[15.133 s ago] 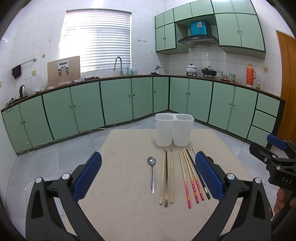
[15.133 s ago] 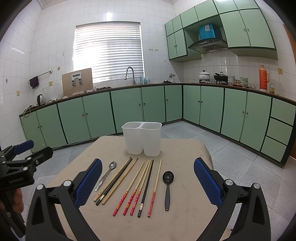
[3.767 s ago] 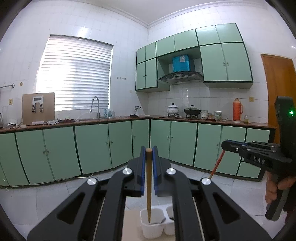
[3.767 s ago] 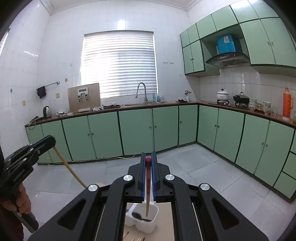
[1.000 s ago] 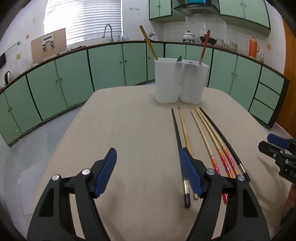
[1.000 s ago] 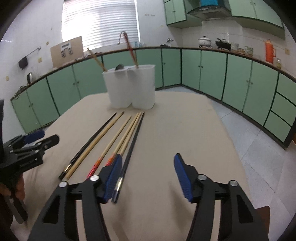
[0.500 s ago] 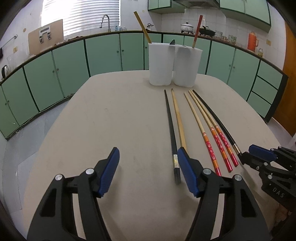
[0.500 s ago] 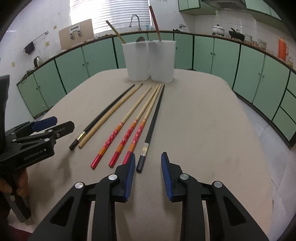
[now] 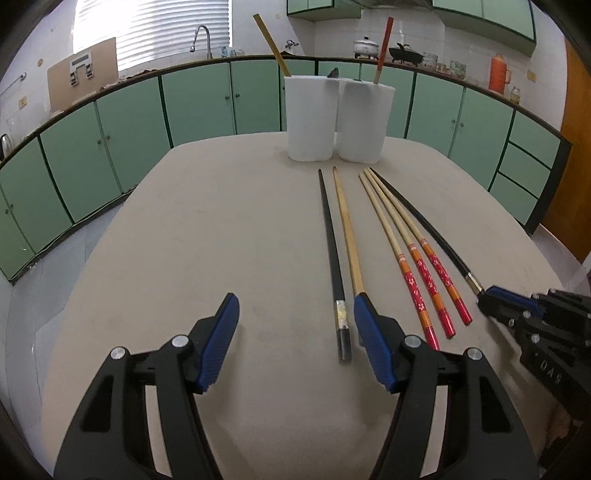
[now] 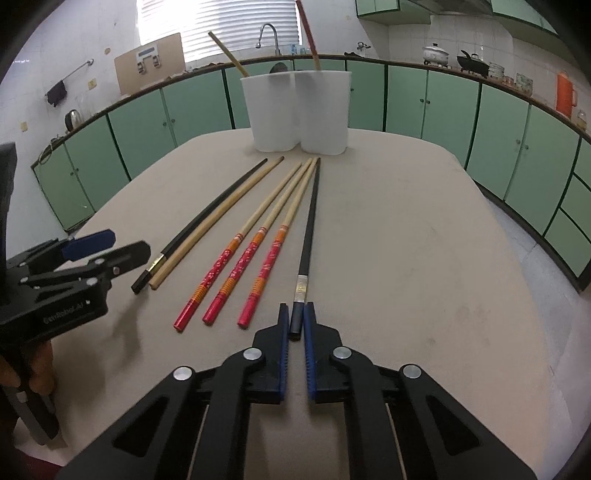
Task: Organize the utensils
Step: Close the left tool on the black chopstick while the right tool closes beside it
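We see daylight pouring through the blinded window [image 9: 155, 33], which is blown out to white glare in both views. The table [image 10: 406, 240] is evenly and softly lit, with faint shadows under the chopsticks [image 10: 236, 266]. Fisheye distortion bends the cabinets [image 9: 110, 147], and the corners fall to black.

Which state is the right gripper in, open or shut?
Shut. The right gripper has its blue pads pressed on the near end of a black chopstick lying on the table.

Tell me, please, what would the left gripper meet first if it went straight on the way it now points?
Probably the bare table: the left gripper points down at it, open, and the nearest black chopstick lies just inside its right finger.
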{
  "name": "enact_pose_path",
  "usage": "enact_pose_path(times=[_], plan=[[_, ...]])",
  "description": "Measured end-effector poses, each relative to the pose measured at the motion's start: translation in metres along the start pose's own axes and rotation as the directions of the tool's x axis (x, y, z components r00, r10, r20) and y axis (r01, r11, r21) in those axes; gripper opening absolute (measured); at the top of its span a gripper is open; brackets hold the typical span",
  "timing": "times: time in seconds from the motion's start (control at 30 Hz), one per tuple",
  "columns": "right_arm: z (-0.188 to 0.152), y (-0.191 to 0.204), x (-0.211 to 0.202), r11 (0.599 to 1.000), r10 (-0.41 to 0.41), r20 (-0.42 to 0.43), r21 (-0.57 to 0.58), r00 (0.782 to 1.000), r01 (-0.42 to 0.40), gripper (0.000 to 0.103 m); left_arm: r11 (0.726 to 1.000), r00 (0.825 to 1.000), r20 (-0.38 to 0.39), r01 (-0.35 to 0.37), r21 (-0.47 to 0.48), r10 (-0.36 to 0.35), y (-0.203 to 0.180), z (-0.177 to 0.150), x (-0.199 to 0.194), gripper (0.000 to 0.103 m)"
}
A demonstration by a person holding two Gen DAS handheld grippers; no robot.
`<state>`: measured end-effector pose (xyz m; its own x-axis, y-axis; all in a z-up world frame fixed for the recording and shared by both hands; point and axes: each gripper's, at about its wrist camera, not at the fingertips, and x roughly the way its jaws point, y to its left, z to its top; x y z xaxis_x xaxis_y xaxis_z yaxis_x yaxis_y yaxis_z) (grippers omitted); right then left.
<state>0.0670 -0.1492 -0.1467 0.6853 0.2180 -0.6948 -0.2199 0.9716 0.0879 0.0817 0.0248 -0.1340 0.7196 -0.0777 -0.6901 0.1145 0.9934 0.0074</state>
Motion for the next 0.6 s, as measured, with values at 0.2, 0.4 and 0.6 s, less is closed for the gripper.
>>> enact_pose_path(times=[0.2, 0.4, 0.6], plan=[[0.003, -0.015, 0.001, 0.999, -0.022, -0.001, 0.042, 1.0, 0.022, 0.007, 1.0, 0.999, -0.039, 0.012, 0.01, -0.011, -0.003, -0.003, 0.006, 0.062], [0.004, -0.018, 0.001, 0.999, -0.018, 0.001, 0.05, 1.0, 0.018, 0.007, 1.0, 0.998, -0.065, 0.026, 0.004, -0.025, -0.004, -0.005, 0.01, 0.05], [0.003, -0.018, 0.002, 0.998, -0.013, 0.001, 0.055, 1.0, 0.013, 0.007, 0.999, 0.997, -0.067, 0.029, 0.023, -0.027, -0.006, -0.006, 0.01, 0.038]])
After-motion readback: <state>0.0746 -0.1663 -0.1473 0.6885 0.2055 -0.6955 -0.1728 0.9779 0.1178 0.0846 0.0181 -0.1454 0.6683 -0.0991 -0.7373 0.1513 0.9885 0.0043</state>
